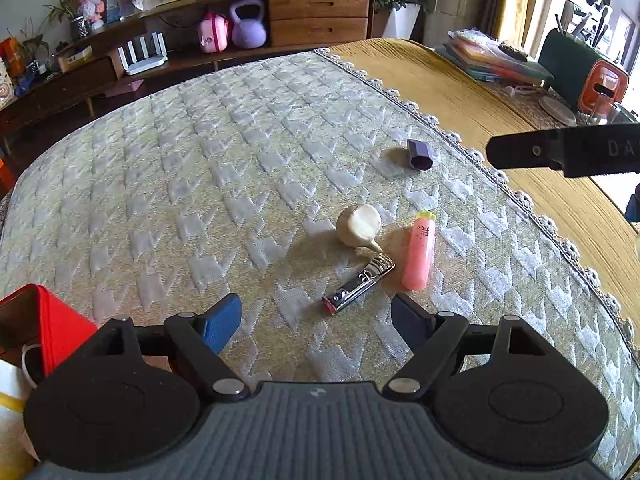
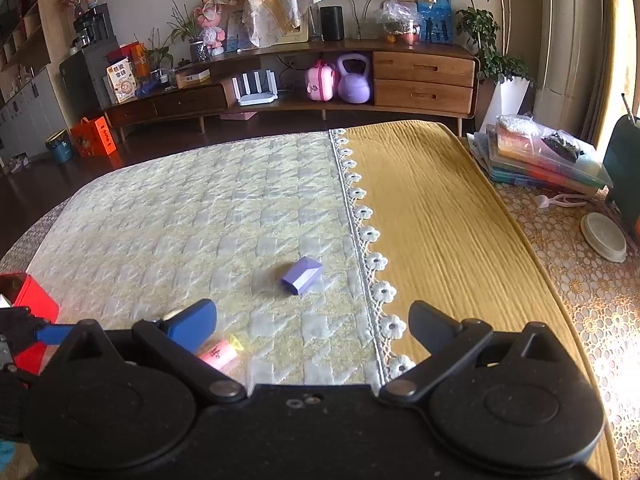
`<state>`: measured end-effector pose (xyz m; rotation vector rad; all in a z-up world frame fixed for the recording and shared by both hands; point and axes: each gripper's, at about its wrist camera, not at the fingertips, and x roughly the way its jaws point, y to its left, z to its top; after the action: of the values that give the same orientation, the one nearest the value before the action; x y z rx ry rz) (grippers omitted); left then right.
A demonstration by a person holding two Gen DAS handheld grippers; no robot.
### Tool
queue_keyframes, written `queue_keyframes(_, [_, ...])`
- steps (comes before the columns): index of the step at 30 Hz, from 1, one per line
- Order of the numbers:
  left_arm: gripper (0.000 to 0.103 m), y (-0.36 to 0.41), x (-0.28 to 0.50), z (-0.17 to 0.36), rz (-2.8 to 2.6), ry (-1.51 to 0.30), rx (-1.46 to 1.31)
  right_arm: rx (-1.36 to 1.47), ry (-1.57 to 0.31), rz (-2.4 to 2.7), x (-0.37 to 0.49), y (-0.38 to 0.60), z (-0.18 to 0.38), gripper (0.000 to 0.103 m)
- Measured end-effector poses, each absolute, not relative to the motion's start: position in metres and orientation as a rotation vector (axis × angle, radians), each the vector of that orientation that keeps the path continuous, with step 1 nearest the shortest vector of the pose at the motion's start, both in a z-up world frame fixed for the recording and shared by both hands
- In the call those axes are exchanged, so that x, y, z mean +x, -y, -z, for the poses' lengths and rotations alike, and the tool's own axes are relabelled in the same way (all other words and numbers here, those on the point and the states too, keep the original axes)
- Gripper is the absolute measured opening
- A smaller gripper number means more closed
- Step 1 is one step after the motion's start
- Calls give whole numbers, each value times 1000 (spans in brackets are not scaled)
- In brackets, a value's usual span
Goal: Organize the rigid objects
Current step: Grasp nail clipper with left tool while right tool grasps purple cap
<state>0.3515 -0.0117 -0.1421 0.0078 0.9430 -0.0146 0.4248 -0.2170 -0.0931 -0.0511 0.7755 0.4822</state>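
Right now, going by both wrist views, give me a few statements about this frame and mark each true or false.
1. The left gripper has its jaws open and empty. True.
2. The nail clipper lies inside the red box. False: it lies on the quilted mat.
3. The purple block sits on the yellow cloth. False: it sits on the quilted mat.
4. The pink tube lies beside the nail clipper. True.

A low wooden sideboard (image 2: pixel 304 80) with 2 drawers (image 2: pixel 424 80) stands against the far wall. Dark wood floor (image 2: pixel 48 184). Potted plant (image 2: pixel 492 40) at right. Sunlight enters from the right.
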Motion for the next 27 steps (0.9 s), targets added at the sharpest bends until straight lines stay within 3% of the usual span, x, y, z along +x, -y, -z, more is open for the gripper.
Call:
queue_keyframes(11, [81,8,367,159,49,-937,32,-49,-813,-471,459,189,121,92])
queue_keyframes(16, [69,11,365,160,86,-892,58,-44,-827,-457,470,179,133,82])
queue_keyframes(19, [56,15,362,159,116,-869,76,-52,-832,-448,473,173,138,76])
queue_keyframes(21, [39,20,359,159,143,-853,92,-63,-831,-444,475,169,140,72])
queue_keyframes(27, [29,31,356,160,149,-835,124,-107,-804,-424,475,161,144,56])
